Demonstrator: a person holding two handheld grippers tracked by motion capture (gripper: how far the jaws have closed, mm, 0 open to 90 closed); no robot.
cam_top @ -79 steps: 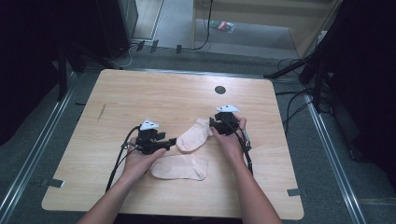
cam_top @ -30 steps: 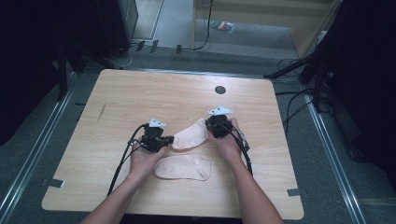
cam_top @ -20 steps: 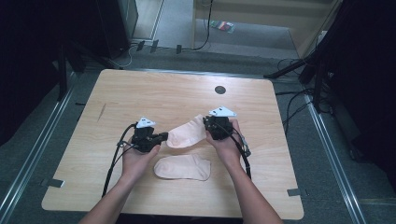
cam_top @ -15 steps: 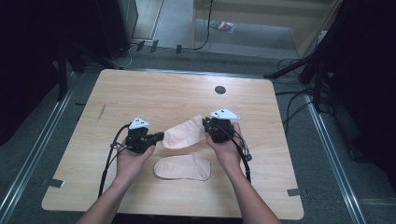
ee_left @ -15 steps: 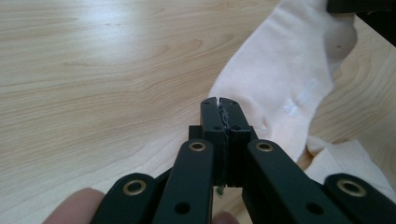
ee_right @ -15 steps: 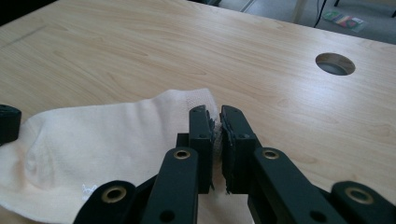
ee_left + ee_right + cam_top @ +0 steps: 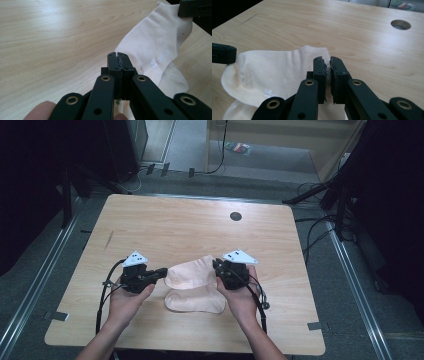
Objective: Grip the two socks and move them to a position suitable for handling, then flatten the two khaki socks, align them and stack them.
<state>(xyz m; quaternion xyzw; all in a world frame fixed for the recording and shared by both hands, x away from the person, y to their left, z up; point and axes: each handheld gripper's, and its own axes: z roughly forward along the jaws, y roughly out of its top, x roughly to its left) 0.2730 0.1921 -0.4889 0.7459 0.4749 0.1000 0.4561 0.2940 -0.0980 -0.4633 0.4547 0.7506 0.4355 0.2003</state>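
Observation:
A pale peach sock is stretched flat between both grippers near the table's front middle. My left gripper is shut on its toe end, and its jaws stand closed at the sock's edge. My right gripper is shut on the cuff end, with fabric pinched between its jaws; the sock spreads leftward from there. A second matching sock lies flat on the table just in front, partly under the first, and also appears as the lower sock and lower sock.
The wooden table has a round cable hole at its back right, the hole lying beyond the right jaws. Cables trail from both grippers toward the front edge. Dark floor and metal rails surround the table.
The held sock went from lying diagonally to stretched out sideways. My left gripper moved left with the toe end; both hands shifted slightly left and back.

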